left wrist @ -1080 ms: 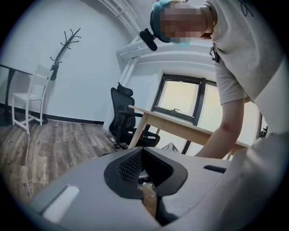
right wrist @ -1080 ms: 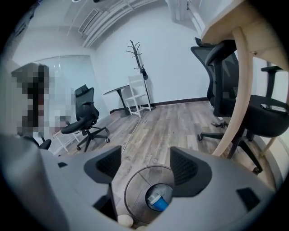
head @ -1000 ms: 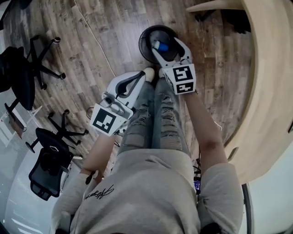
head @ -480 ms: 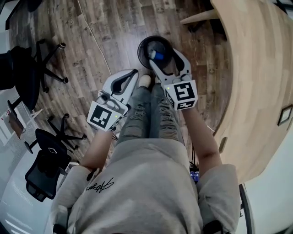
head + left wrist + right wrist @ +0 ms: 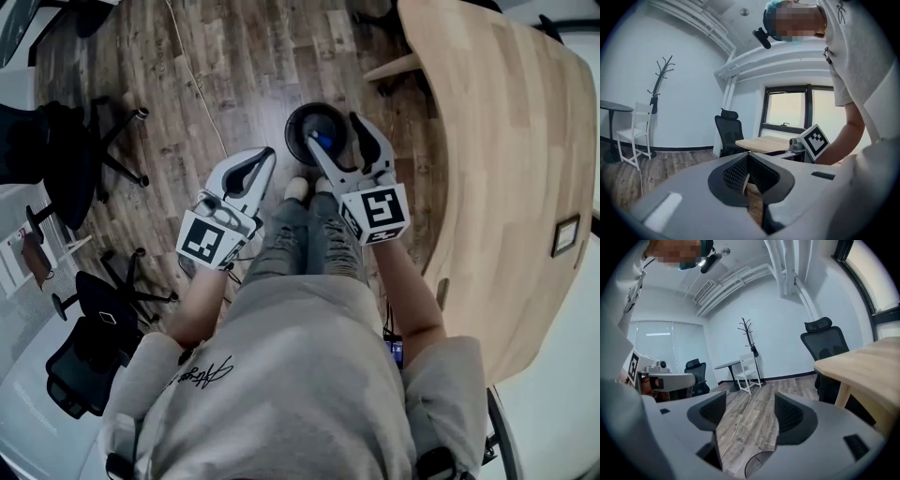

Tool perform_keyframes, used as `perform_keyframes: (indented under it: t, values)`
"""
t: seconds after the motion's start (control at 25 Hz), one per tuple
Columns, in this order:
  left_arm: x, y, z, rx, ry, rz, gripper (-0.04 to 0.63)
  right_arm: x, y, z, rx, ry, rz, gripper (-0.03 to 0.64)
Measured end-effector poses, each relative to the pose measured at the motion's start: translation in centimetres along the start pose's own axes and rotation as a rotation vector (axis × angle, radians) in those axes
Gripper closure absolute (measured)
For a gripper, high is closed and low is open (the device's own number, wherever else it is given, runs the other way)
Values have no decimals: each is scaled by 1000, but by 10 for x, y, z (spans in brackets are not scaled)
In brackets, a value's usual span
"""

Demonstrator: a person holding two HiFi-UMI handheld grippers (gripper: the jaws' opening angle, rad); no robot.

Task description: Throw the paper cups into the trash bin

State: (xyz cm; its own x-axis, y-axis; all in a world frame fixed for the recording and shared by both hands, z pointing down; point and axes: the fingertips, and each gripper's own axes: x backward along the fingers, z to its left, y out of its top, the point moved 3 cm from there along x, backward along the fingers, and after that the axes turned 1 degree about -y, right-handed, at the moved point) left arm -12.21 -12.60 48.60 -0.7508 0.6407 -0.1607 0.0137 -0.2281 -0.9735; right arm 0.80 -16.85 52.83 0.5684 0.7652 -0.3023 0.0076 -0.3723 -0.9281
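Note:
A black round trash bin stands on the wooden floor just ahead of the person's feet. Inside it lies a blue and white cup. My right gripper hangs over the bin, open, with nothing between its fingers. In the right gripper view the right gripper shows only floor in its gap, and the bin's rim lies below. My left gripper is to the left of the bin, shut and empty. In the left gripper view the left gripper has its pads pressed together.
A light wooden table curves along the right side. Black office chairs stand at the left, and another chair stands nearer. A thin cable runs across the floor. The person's legs are between the grippers.
The head view has swung, so the bin sits lower in the frame and more of the table shows. The right gripper stays open over the bin, and the left stays shut.

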Motion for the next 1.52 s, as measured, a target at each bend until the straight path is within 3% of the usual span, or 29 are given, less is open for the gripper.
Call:
perform_keyframes:
  t: [0.56, 1.04, 1.44, 1.52]
  values:
    - [5, 76, -13, -96, -29, -57, 592, 33, 79, 12, 63, 31, -97, 298]
    - [-14, 114, -19, -188, -37, -104, 592, 48, 135, 16, 129, 93, -204, 299]
    - [-9, 136, -27, -218, -31, -150, 592, 64, 145, 29, 158, 151, -224, 305]
    - [-8, 137, -29, -222, -30, -152, 592, 66, 147, 29, 164, 138, -237, 337]
